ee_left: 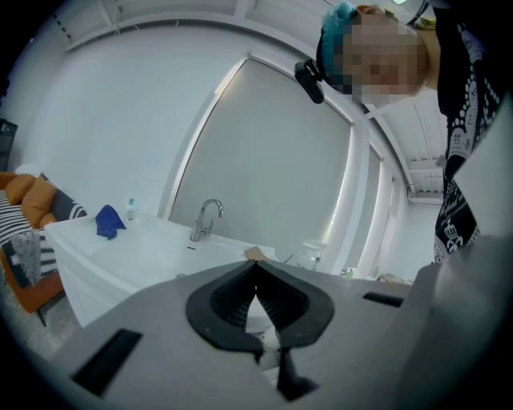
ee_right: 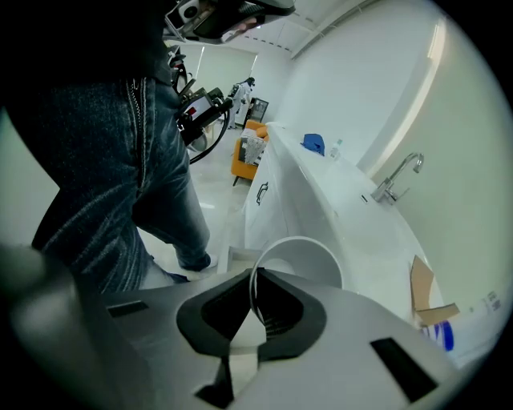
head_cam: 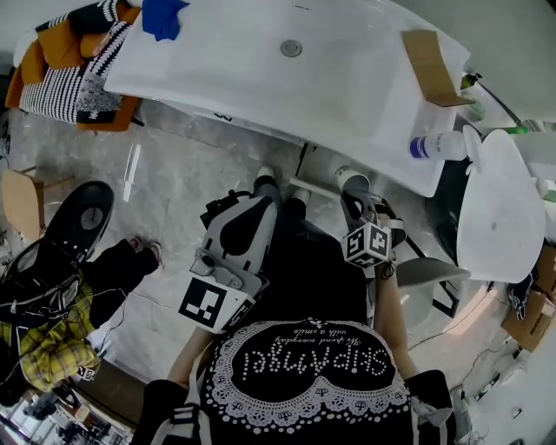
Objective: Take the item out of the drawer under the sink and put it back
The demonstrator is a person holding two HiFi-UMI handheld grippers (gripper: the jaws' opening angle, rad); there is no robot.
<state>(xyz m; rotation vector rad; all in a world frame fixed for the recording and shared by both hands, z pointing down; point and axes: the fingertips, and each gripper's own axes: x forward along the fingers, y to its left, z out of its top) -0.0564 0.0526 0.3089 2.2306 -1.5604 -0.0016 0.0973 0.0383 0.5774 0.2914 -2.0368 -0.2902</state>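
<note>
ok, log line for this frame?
right gripper: shut on white cup rim | left gripper: shut, empty | cup: in front of sink

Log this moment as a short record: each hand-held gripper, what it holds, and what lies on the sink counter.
left hand-held gripper: jaws together, nothing between them
right hand-held gripper: shut on the wall of the white round cup
white sink counter: bears a crumpled blue cloth, a flat brown cardboard piece and a white bottle with a blue label, lying on its side
</note>
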